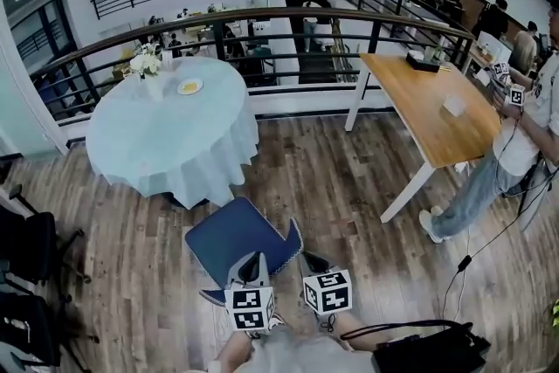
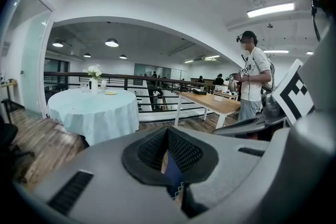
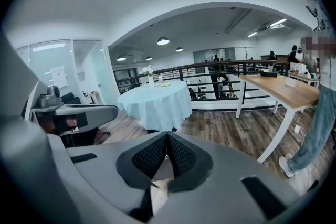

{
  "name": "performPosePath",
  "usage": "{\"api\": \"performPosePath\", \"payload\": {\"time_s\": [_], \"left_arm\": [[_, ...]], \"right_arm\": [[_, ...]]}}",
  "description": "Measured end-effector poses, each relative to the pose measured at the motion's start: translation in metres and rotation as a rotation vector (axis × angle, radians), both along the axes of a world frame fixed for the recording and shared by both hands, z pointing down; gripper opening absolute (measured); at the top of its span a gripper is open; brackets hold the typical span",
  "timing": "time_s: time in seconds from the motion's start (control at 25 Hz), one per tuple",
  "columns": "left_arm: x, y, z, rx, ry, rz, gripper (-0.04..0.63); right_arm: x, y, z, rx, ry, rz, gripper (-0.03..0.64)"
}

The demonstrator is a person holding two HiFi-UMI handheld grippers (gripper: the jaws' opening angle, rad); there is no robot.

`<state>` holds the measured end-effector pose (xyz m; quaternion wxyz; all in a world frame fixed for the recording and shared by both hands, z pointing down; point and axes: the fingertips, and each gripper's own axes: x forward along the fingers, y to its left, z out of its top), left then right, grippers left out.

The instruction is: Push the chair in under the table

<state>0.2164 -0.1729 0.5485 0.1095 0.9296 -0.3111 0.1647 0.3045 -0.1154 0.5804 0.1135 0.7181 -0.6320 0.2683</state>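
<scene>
A blue padded chair point(image 1: 234, 233) stands on the wood floor just in front of the round table point(image 1: 170, 135), which is draped in a pale blue cloth; its seat lies outside the cloth's hem. My left gripper point(image 1: 251, 259) is at the chair's near edge with its jaws shut and nothing between them. In the left gripper view the shut left gripper point(image 2: 168, 132) has blue fabric of the chair point(image 2: 172, 173) showing just below it. My right gripper point(image 1: 307, 256) is beside the chair's near right corner, also shut and empty. The right gripper point(image 3: 167, 136) points toward the table point(image 3: 157, 101).
A vase of flowers point(image 1: 145, 62) and a small plate point(image 1: 189, 86) sit on the round table. A wooden desk point(image 1: 428, 105) and a standing person point(image 1: 515, 144) are at the right. A railing point(image 1: 262, 17) runs behind. Black office chairs point(image 1: 26, 262) are at the left, a black bag point(image 1: 428, 351) near my feet.
</scene>
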Motion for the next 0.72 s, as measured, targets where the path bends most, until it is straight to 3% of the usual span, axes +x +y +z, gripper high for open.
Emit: {"api": "performPosePath", "payload": {"time_s": [0.4,0.72], "left_arm": [[-0.031,-0.019,0.014,-0.034,-0.023,-0.16,0.0],[-0.049,-0.02,0.019,-0.094,-0.037,-0.368,0.0]], "right_arm": [[-0.021,-0.036,0.01,-0.029,-0.022,-0.163,0.017],[-0.022,-0.067,0.011,-0.045,-0.031,-0.358,0.017]]}}
